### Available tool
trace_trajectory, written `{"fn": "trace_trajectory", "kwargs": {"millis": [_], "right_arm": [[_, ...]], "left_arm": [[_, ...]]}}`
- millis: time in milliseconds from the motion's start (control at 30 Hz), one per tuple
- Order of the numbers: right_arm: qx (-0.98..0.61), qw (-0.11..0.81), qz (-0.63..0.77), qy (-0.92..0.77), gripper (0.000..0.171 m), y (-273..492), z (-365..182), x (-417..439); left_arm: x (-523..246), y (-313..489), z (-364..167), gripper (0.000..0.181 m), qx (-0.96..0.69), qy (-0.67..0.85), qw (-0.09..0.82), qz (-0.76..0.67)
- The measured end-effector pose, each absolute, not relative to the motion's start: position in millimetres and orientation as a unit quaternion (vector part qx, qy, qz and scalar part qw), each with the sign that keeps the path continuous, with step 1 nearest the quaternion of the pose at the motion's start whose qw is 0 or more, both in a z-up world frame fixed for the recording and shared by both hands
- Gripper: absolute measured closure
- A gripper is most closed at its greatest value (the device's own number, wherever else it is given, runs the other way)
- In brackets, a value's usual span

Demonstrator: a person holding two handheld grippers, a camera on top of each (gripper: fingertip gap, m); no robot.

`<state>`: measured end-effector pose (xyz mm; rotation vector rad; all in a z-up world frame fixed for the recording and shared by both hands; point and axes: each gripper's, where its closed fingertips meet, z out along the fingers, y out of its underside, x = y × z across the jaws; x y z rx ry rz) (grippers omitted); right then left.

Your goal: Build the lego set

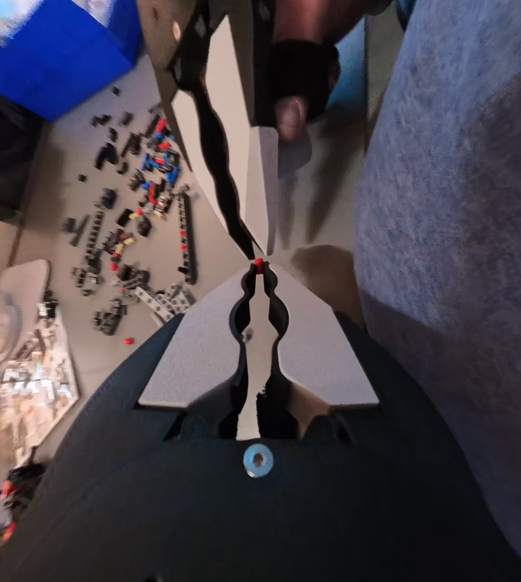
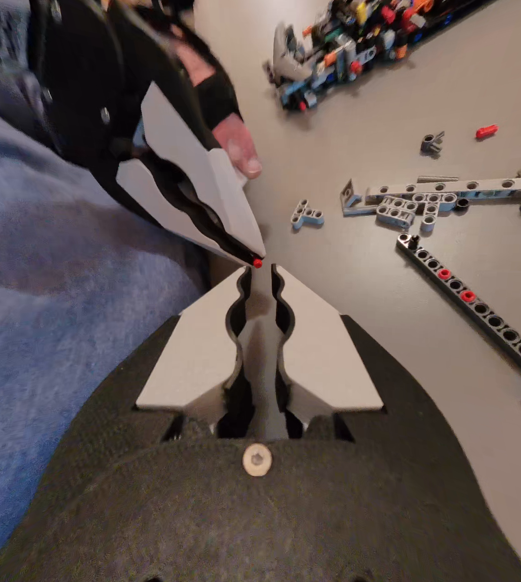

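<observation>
A: How far along is the build?

B: Early. The long black beam (image 2: 473,310), at 3 o'clock in the right wrist view, carries 2 red pins; loose pieces (image 1: 133,201) cover the table (image 2: 363,151).

A: And the grippers?

B: The left gripper (image 1: 258,267) pinches a small red pin (image 1: 258,262) at its tips. The right gripper (image 2: 260,267) is narrowly parted and empty, the pin at its 12 o'clock. A part-built model (image 2: 341,47) waits at 1 o'clock.

A grey table (image 2: 363,141) carries loose lego pieces: a long black holed beam (image 2: 476,310) right of the tongs, a colourful heap (image 2: 356,41) beyond.
</observation>
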<state>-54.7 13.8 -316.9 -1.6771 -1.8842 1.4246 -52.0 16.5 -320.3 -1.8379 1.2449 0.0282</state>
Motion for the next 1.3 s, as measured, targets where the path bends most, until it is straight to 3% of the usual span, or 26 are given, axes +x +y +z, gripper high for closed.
{"fn": "trace_trajectory", "kwargs": {"millis": [500,900,1133,1300], "right_arm": [[-0.592,0.062,0.632,-0.496,0.166,27.8,-281.8,-57.5],[-0.597,0.107,0.614,-0.505,0.169,42.2,-275.5,-53.2],[-0.600,0.199,0.441,-0.637,0.169,91.4,-295.2,-39.7],[-0.527,0.205,0.299,-0.769,0.169,113.9,-314.0,-41.1]], "left_arm": [[-50.5,35.5,-287.6,0.179,-0.675,0.515,0.517,0.108],[-46.0,48.9,-280.3,0.180,-0.667,0.506,0.535,0.112],[-56.6,77.2,-299.3,0.158,-0.747,0.445,0.492,0.043],[-67.3,104.2,-323.1,0.153,-0.807,0.398,0.436,-0.012]]}}
